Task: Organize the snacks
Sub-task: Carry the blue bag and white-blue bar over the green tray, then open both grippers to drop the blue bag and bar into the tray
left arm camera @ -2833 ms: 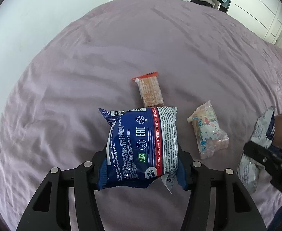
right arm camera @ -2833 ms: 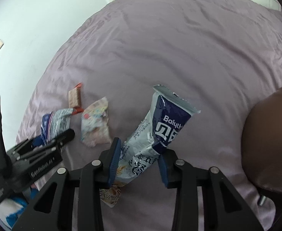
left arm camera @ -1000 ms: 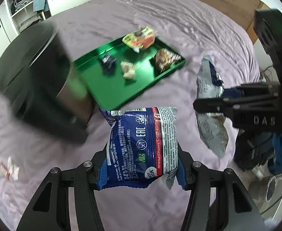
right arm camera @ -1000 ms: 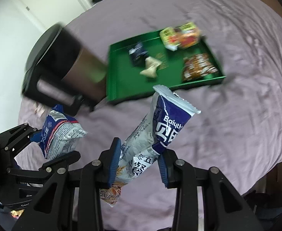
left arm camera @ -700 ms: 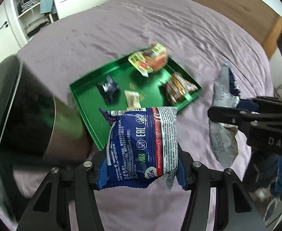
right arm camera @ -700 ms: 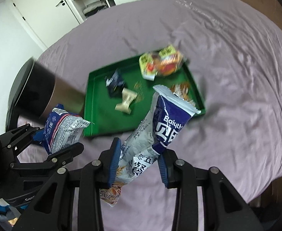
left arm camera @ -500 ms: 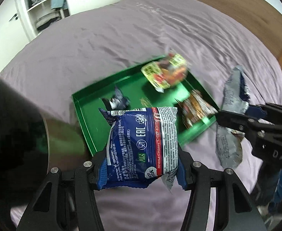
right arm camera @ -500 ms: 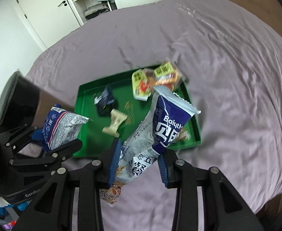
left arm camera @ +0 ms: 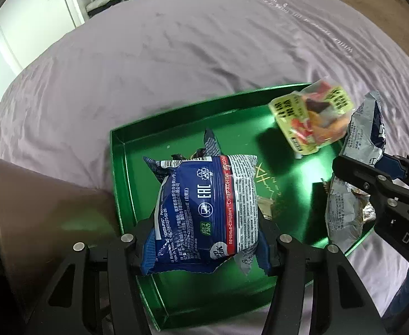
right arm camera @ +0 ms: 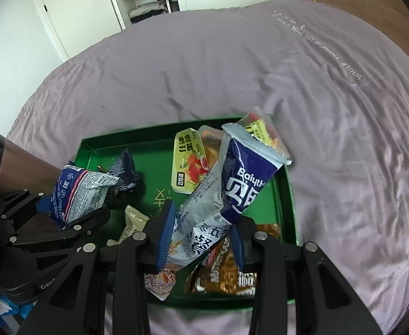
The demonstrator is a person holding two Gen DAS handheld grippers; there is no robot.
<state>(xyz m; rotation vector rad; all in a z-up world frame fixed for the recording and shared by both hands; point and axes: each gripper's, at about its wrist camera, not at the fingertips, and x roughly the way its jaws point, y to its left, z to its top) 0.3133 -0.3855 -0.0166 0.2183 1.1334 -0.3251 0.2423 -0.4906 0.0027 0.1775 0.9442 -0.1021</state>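
Both tongs hang over the green tray (right arm camera: 286, 195) on the bed (right arm camera: 330, 89): left tongs (left arm camera: 204, 240) clamped on the blue biscuit pack (left arm camera: 207, 209), right tongs (right arm camera: 201, 234) pinching the long Baiyth pouch (right arm camera: 226, 195) near its lower end. That floppy pouch could tip past the tray's right edge. The yellow fruit cup (right arm camera: 187, 164), brown bar (right arm camera: 226, 273) and small wrappers (right arm camera: 133, 222) crowd the tray floor, and the two tongs sit close enough to knock together.

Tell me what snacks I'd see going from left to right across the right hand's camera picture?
Blue cookie packet in the left gripper → small dark blue wrapper → yellow fruit snack pack → tall blue and silver Baiyth bag in the right gripper. All are over or in the green tray.
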